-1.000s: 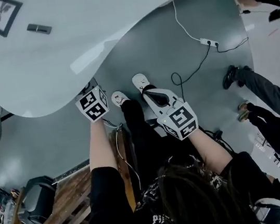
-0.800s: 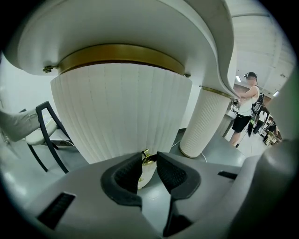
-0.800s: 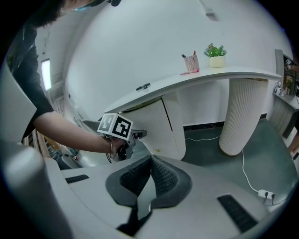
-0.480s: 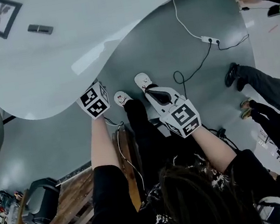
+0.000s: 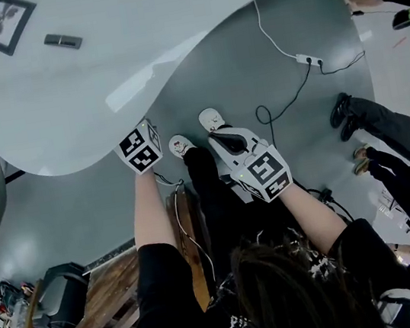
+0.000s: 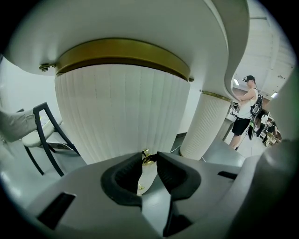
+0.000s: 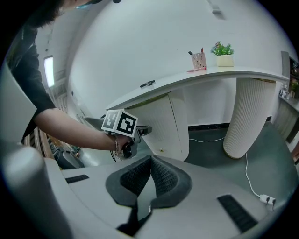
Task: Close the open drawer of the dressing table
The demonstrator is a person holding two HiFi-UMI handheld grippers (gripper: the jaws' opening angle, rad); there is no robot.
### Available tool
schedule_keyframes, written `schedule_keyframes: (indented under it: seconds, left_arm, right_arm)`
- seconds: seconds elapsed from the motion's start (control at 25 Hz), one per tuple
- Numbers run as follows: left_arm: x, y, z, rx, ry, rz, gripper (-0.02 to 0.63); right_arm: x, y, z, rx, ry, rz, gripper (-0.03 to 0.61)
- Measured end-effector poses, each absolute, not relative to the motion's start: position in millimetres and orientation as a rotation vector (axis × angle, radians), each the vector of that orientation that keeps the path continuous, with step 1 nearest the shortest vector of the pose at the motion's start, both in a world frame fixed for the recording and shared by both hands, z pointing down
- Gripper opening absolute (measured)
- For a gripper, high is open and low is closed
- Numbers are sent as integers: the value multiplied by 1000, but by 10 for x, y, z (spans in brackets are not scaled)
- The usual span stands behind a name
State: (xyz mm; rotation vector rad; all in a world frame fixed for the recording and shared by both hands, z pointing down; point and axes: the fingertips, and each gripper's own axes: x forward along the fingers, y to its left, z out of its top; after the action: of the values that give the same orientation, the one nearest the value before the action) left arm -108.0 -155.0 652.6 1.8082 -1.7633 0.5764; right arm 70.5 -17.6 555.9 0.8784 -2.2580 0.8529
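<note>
While I watch the feeds, left gripper [image 6: 149, 155]: jaws clamped on the small gold knob [image 6: 146, 158].
Drawer [image 6: 117, 107]: fluted white front with a gold rim, at 12 o'clock of those jaws, under the dressing table top [image 5: 97, 68].
Right gripper [image 7: 151, 161]: jaws together, nothing between them.
Head view: right gripper at 4 o'clock of the left, apart from the drawer.

Left gripper [image 6: 150, 158] edged slightly toward tabletop [image 5: 170, 41] rim; may be only head camera shifting.
</note>
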Motion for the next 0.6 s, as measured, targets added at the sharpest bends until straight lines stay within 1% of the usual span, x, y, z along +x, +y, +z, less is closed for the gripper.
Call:
schedule_keyframes:
  seconds: [0.24,0.6]
  left_arm:
    - [-1093,-1586,6528,1831,-1764,567,112]
    - [-1083,-1576,6528,1838,-1751,586,112]
  right_arm:
    - [604,-200,5546,869,-2280,840,26]
    - [697,-117,5509,891,-2275,823,26]
